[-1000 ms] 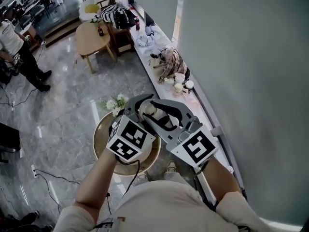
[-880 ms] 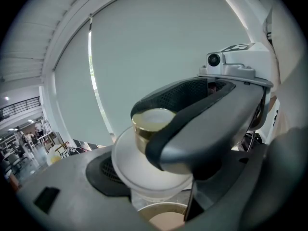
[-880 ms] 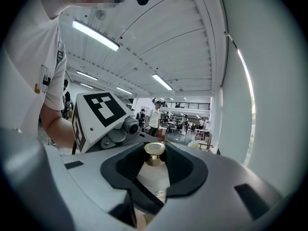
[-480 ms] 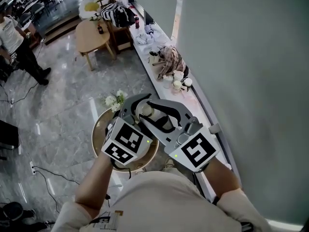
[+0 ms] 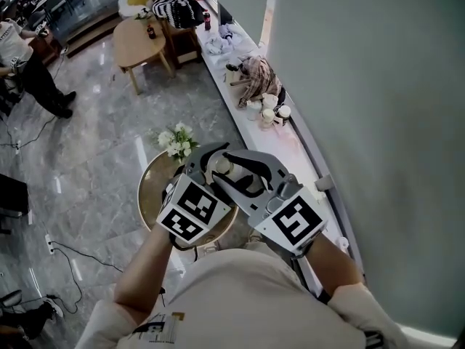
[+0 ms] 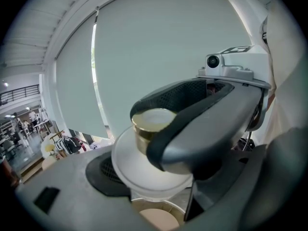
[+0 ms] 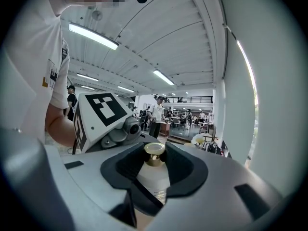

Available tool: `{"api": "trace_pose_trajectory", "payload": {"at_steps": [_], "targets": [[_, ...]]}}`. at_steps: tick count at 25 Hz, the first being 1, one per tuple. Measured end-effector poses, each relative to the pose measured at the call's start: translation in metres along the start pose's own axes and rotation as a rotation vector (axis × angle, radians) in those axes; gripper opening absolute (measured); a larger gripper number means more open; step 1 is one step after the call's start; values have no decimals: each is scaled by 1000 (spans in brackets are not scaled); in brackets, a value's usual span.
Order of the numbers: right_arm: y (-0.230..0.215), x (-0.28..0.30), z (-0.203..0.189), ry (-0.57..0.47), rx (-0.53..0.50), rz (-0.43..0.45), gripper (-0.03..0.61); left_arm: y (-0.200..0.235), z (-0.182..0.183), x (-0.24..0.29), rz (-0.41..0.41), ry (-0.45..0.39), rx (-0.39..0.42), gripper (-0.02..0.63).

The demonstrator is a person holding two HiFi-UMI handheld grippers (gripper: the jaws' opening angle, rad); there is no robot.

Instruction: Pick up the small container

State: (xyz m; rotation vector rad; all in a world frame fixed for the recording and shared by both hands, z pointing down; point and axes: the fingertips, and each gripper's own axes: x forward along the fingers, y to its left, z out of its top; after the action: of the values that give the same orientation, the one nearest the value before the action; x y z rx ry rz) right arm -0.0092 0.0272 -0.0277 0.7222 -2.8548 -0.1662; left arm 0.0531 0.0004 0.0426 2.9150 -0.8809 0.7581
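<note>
Writing: fine print on the label of the small container (image 7: 155, 179) is too small to read; the marker cubes (image 5: 195, 211) carry only black-and-white square patterns.
Container: white rounded body with a gold cap (image 7: 155, 149), held in the air above the round table (image 5: 150, 189), not touching it.
Left gripper (image 6: 154, 182): jaws closed against the white body, low on the container, which sits between its dark pads.
Right gripper (image 7: 156, 160): jaws set fairly wide, dark pads closed on either side of the gold cap.
Hand pose: both forearms reach out from the person's body and the two grippers meet in a V above the table's right part, the left one tilted downward and the right one nearer level.
Contact between grippers: the right gripper's pads arch over the left gripper's jaws at the cap.
Surroundings: white flowers (image 5: 174, 141) lie just beyond the table's far edge.
</note>
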Motion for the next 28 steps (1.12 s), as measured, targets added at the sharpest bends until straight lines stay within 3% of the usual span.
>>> {"api": "trace_pose_trajectory", "payload": {"at_steps": [28], "targets": [[6,-4,-9,19,29,-3,132,-10,-10,1,-30,33,-10,339]]}}
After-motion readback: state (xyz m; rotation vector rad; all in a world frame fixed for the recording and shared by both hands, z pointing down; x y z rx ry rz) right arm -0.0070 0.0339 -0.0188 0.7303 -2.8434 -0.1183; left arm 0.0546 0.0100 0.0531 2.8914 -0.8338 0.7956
